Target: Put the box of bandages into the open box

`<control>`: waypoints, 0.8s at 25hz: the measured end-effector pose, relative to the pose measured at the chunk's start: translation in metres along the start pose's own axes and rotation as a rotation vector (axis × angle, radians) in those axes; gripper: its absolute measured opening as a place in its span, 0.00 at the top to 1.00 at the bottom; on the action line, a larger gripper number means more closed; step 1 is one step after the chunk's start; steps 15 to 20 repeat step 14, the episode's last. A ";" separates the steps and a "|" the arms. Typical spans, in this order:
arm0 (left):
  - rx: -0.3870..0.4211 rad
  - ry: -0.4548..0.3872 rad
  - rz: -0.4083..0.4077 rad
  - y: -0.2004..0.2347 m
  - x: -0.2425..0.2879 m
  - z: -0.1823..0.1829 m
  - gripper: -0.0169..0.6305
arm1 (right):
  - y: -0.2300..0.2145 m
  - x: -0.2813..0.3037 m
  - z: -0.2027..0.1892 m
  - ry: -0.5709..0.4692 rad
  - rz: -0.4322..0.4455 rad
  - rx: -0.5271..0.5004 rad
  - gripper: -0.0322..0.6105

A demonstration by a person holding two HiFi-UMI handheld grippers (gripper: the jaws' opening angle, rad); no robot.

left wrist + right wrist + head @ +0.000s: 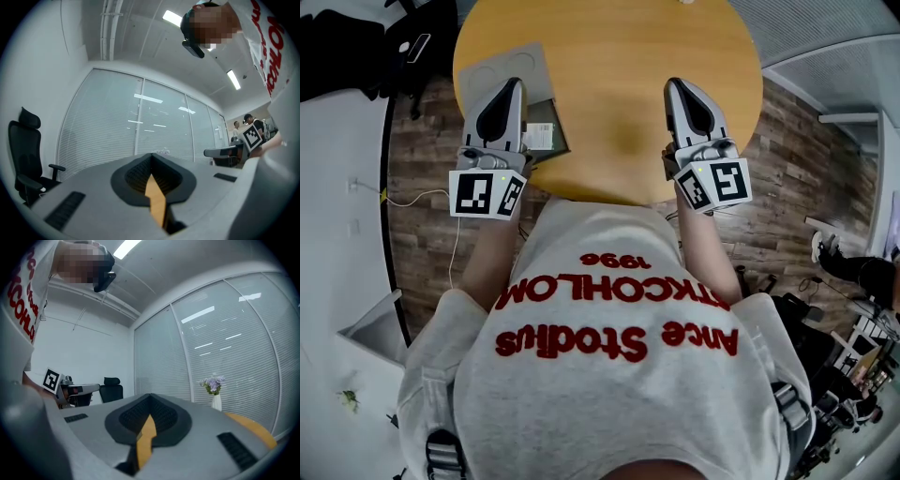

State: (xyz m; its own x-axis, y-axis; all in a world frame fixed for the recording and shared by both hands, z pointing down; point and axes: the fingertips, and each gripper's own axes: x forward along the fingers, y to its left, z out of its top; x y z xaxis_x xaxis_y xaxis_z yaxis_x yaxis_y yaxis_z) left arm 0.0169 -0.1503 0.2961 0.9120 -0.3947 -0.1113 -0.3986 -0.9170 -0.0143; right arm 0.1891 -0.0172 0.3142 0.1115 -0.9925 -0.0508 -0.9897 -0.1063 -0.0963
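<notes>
In the head view a grey open box (504, 66) lies at the left edge of the round wooden table (619, 103). A small white box with print (540, 137), seemingly the bandages, rests at its near right corner. My left gripper (514, 86) lies over the grey box, its jaws together with nothing between them. My right gripper (676, 86) rests over the table's right part, also shut and empty. In the left gripper view the left gripper (151, 155) points level at window blinds. In the right gripper view the right gripper (150, 396) does the same.
A black office chair (26, 154) stands to the left. A white vase of flowers (213, 391) sits at the far table edge. Black bags (384, 42) lie on the floor at the upper left, and a white cable (422, 199) runs beside the table. People (247, 121) stand far off.
</notes>
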 end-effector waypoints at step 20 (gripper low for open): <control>0.001 0.007 -0.013 -0.001 0.006 -0.001 0.96 | -0.002 0.004 0.003 0.006 0.008 -0.015 0.94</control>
